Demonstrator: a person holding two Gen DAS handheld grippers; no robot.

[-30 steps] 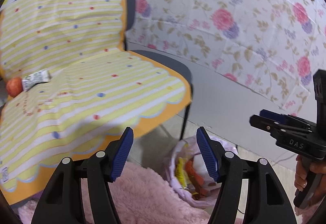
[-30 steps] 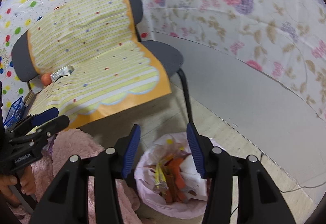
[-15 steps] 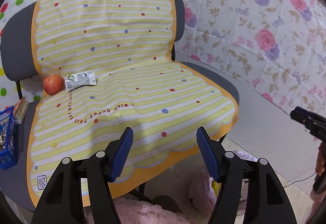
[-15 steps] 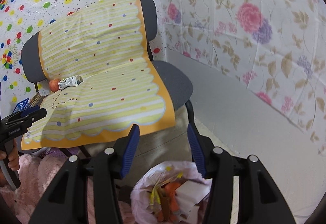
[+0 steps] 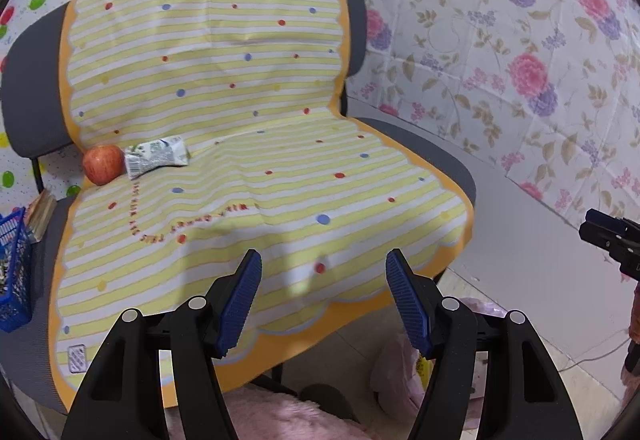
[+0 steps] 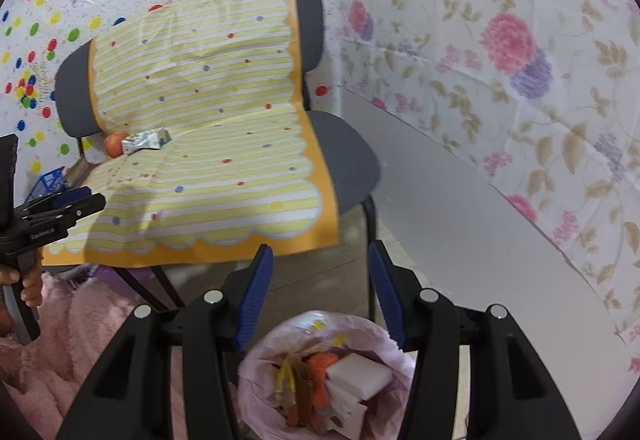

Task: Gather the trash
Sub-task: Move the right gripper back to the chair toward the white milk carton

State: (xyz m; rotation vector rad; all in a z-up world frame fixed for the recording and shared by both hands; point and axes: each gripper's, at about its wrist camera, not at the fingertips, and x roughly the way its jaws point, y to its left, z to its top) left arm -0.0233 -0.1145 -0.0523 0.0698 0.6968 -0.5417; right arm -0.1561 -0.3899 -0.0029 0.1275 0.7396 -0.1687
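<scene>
A crumpled white and green wrapper [image 5: 157, 155] lies at the back left of the chair seat, on a yellow striped cloth [image 5: 260, 176], touching a red apple [image 5: 103, 163]. My left gripper [image 5: 322, 272] hovers open over the seat's front edge, nothing between its fingers. My right gripper [image 6: 321, 268] is open and empty above a pink trash bag [image 6: 320, 372] on the floor that holds orange, yellow and white scraps. In the right wrist view the wrapper [image 6: 146, 140] and apple [image 6: 114, 144] show far off, and the left gripper [image 6: 60, 208] stands at the left edge.
The grey chair [image 5: 432, 156] stands against a dotted wall and a flowered wall. A blue basket [image 5: 12, 272] sits left of the seat. Pink fluffy fabric [image 6: 80, 328] covers the floor in front. A grey baseboard [image 6: 460, 224] runs along the right.
Both cameras have tilted up and swung toward the chair: the seat now fills the left view and the trash bag has slid to the bottom. Both grippers stay open.
</scene>
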